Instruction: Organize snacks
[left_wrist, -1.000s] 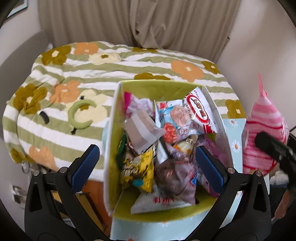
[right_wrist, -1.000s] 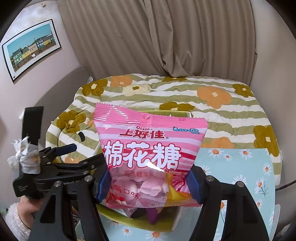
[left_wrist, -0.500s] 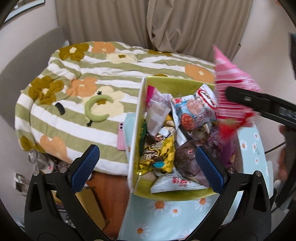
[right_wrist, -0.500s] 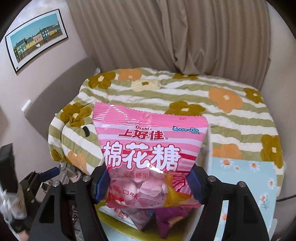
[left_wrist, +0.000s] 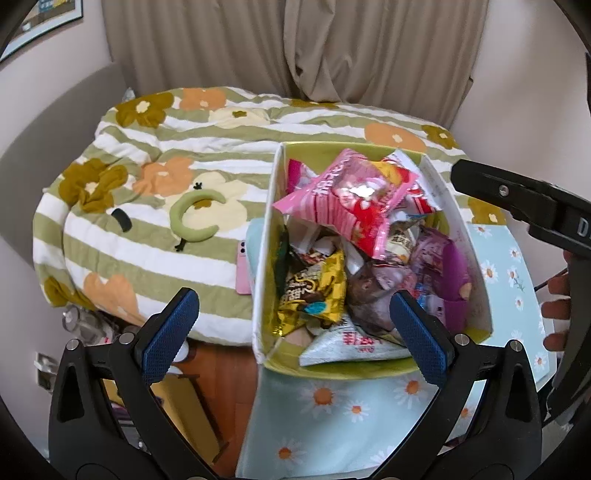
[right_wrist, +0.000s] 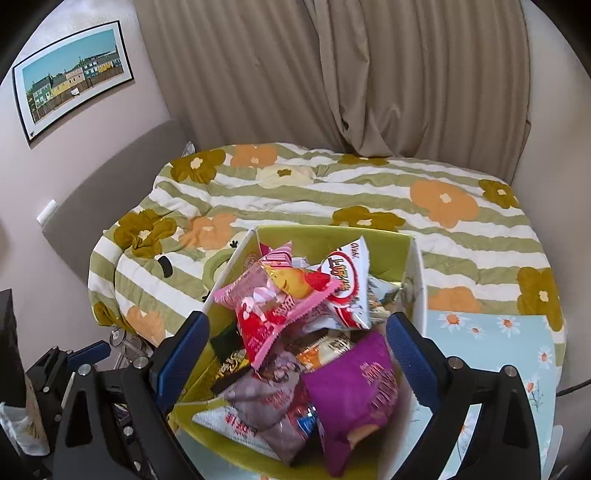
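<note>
A green-lined box (left_wrist: 267, 236) (right_wrist: 332, 236) stands on a daisy-print table and holds several snack packets. A pink marshmallow bag (left_wrist: 343, 199) (right_wrist: 269, 299) lies loose on top of the pile, toward the box's far side. My right gripper (right_wrist: 297, 354) hovers above the box with its jaws opening, and nothing is between its blue pads (right_wrist: 410, 354). My left gripper (left_wrist: 293, 334) is open and empty over the box's near left corner. A yellow packet (left_wrist: 314, 291) and a purple bag (right_wrist: 351, 384) lie lower in the pile.
A bed with a striped flower quilt (left_wrist: 147, 206) (right_wrist: 332, 192) lies behind the box. A pink phone (left_wrist: 243, 269) rests on its edge beside the box. The table's daisy cloth (left_wrist: 332, 417) (right_wrist: 491, 343) extends to the right. A curtain (right_wrist: 332, 74) hangs behind. A hand (left_wrist: 554, 310) holds the right gripper's body.
The right gripper's jaws spread and let go of the pink marshmallow bag, which dropped onto the pile in the box. The left gripper's view shifted so the box sits more to the right.
</note>
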